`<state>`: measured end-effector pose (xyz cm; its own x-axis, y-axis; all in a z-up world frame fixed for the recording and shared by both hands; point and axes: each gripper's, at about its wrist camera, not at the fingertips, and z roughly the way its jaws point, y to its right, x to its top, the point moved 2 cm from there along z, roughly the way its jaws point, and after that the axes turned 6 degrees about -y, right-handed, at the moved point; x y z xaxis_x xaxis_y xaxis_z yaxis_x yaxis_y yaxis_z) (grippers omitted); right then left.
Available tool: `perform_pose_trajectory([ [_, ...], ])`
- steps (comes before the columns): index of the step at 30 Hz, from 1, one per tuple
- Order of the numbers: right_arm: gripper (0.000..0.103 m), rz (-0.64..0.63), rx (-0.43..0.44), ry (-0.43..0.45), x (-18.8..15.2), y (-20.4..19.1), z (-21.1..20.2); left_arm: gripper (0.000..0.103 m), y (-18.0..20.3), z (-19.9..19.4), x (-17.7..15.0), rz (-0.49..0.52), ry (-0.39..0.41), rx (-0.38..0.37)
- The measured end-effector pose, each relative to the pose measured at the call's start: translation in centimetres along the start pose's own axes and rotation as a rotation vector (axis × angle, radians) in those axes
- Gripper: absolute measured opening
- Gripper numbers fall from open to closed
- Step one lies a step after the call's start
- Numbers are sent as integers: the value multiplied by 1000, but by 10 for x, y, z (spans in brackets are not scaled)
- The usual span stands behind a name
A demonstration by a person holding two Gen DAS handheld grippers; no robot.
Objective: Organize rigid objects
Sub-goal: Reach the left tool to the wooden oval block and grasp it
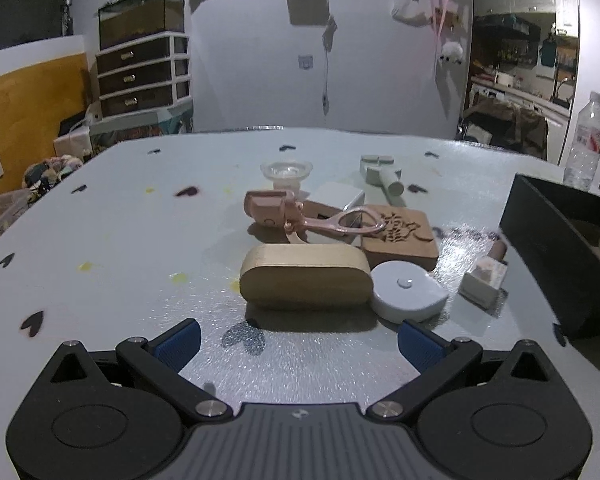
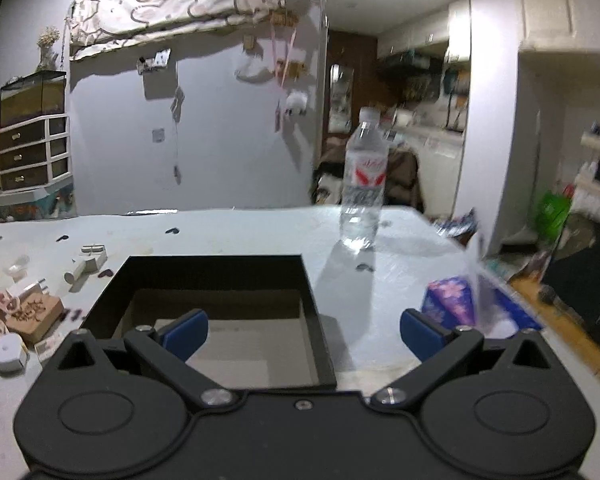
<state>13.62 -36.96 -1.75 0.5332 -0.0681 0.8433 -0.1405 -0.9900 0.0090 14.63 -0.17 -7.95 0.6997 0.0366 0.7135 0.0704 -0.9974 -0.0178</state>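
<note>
A pile of rigid objects lies mid-table in the left wrist view: a tan oval case [image 1: 305, 277], a white round device [image 1: 408, 290], a carved wooden block [image 1: 402, 235], a pink tool [image 1: 300, 216], a small boxed bottle [image 1: 486, 274], a clear cup [image 1: 286, 172] and a grey-white piece [image 1: 382, 174]. My left gripper [image 1: 298, 342] stands open just short of the tan case, nothing between its fingers. The black box [image 2: 220, 280] sits open-topped before my right gripper [image 2: 304, 334], which is open above its near right corner. The same pile [image 2: 24, 312] lies left of the box.
A clear water bottle [image 2: 362, 184] stands behind the box near the table's far edge. A purple tissue pack [image 2: 460, 300] lies right of the right gripper. The box's dark wall [image 1: 560, 240] borders the pile on the right. Drawers [image 1: 142, 76] stand beyond the table.
</note>
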Motion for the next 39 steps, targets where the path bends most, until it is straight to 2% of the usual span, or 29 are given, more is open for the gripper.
perform_pose_trajectory([
  [3,103,41,28,-50,9,8,22,103,2,13,4,8,-35,-6],
  [8,103,18,43,-159,12,14,52,103,1,30,6,11,-78,-22],
  [9,102,21,43,-186,13,15,57,103,1,30,6,11,-66,-19],
  [11,92,17,51,-220,14,17,65,103,1,33,7,9,-63,-20],
  [12,83,10,66,-233,14,18,68,103,0,34,8,11,-61,-21],
  [15,72,19,115,-281,15,21,78,103,1,34,7,26,-62,-23],
  [17,60,18,129,-306,15,22,84,103,1,34,9,30,-75,-29],
  [19,39,10,143,-321,15,23,89,103,0,35,12,31,-91,-33],
  [21,24,8,156,-330,16,23,91,103,-2,36,15,29,-99,-45],
  [22,21,5,160,-333,16,23,92,103,-3,37,16,23,-99,-54],
  [26,15,-28,133,-317,18,21,94,103,-10,41,23,-27,-97,-89],
  [28,9,-42,118,-310,19,21,94,103,-14,42,26,-57,-88,-96],
  [33,3,-34,133,-326,21,24,97,103,-21,41,37,-117,-65,-146],
  [39,3,-44,123,-331,21,22,98,102,-18,47,46,-131,-78,-113],
])
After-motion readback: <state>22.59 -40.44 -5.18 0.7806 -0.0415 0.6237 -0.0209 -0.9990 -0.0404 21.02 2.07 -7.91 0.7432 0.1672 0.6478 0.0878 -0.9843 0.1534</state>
